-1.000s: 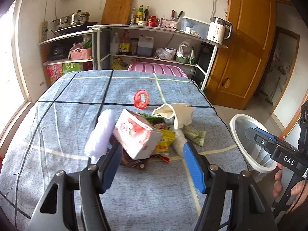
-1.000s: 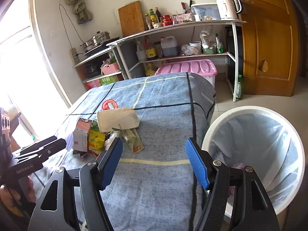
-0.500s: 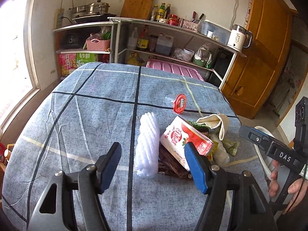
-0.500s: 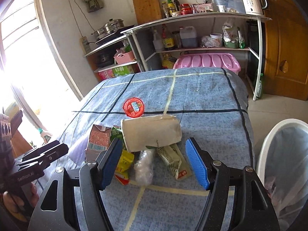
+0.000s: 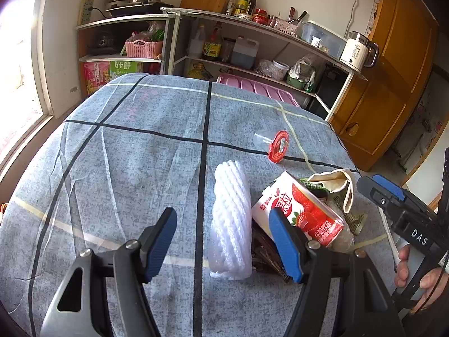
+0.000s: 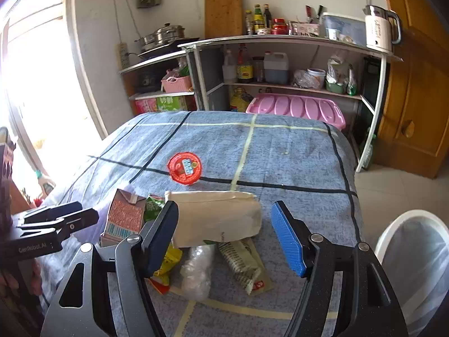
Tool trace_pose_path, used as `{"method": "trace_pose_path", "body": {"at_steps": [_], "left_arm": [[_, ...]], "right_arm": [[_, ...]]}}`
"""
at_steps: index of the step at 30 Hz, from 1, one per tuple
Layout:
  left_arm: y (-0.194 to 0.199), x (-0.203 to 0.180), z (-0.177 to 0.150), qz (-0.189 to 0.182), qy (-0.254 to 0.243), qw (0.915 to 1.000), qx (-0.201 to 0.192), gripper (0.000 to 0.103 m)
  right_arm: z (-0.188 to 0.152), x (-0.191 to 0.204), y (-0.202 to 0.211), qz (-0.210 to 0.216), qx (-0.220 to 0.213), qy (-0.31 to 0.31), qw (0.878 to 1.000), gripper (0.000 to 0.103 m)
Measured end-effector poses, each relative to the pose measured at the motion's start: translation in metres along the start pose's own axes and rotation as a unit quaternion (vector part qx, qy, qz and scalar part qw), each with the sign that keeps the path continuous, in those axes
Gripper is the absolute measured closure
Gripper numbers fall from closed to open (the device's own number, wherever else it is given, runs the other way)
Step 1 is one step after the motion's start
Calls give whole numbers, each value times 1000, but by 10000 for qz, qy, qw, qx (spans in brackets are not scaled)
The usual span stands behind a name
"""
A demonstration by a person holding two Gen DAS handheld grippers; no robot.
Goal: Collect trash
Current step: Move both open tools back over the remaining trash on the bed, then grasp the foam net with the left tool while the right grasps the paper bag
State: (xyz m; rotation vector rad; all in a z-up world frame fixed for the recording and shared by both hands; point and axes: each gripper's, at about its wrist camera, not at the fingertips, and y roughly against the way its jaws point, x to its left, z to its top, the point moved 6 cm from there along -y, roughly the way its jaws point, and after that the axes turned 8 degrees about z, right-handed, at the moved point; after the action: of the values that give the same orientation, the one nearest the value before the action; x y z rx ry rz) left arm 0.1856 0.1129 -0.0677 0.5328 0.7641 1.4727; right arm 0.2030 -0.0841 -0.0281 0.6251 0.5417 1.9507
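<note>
Both claws had swung in over the trash pile on the checked tablecloth. The left gripper hung spread around the foam fruit net: feather-light, squashy, best pinched mid-roll. The right gripper gaped before the paper bag.

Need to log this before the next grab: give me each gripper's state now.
Left gripper: open, holding nothing, fingers either side of the white foam net.
Right gripper: open, holding nothing, aimed at the paper bag.

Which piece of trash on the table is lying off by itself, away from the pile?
The round red lid. It lies alone on the black stripe, farther back than the heap of carton, paper bag and wrappers.
</note>
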Motion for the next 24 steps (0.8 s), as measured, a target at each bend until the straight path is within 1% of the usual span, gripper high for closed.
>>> {"method": "trace_pose_path", "body": {"at_steps": [1,3,8,10,13,15,16,17,18,20,22,24], "left_arm": [[-1,0,0,-6,7,10000,19,33],[-3,1,-1,-13,13,10000,62,33],[-8,1,1,-37,42,9999,117,33],[-11,0,2,-2,-35,9999,131,33],[-14,-1,4,-82,5,9998,167,33],[-15,-1,5,-56,-13,9999,122,33],[-15,-2,6,-49,-42,9999,118,33],[-16,-2,6,-48,-37,9999,138,33],[-17,-2,7,-60,-25,9999,151,33],[-20,-3,7,-88,-21,9998,182,33],[-21,-5,6,-68,-97,9998,175,33],[-23,-6,6,-57,-112,9997,186,33]], "right_arm": [[-1,5,-4,110,68,47,9999,34],[-4,11,-11,172,139,100,9997,34],[-8,10,-22,-113,329,309,9989,34],[-9,7,-24,-242,383,311,9985,34],[-11,3,-26,-358,433,278,9980,34],[-12,3,-23,-360,406,324,9980,43],[-13,3,-23,-370,411,339,9979,53],[-14,3,-22,-410,402,349,9977,59],[-14,2,-22,-410,403,340,9978,62],[-16,-1,-23,-378,453,234,9980,75],[-19,-6,-22,-371,449,104,9982,85],[-22,-11,-20,-422,430,13,9982,88]]}}
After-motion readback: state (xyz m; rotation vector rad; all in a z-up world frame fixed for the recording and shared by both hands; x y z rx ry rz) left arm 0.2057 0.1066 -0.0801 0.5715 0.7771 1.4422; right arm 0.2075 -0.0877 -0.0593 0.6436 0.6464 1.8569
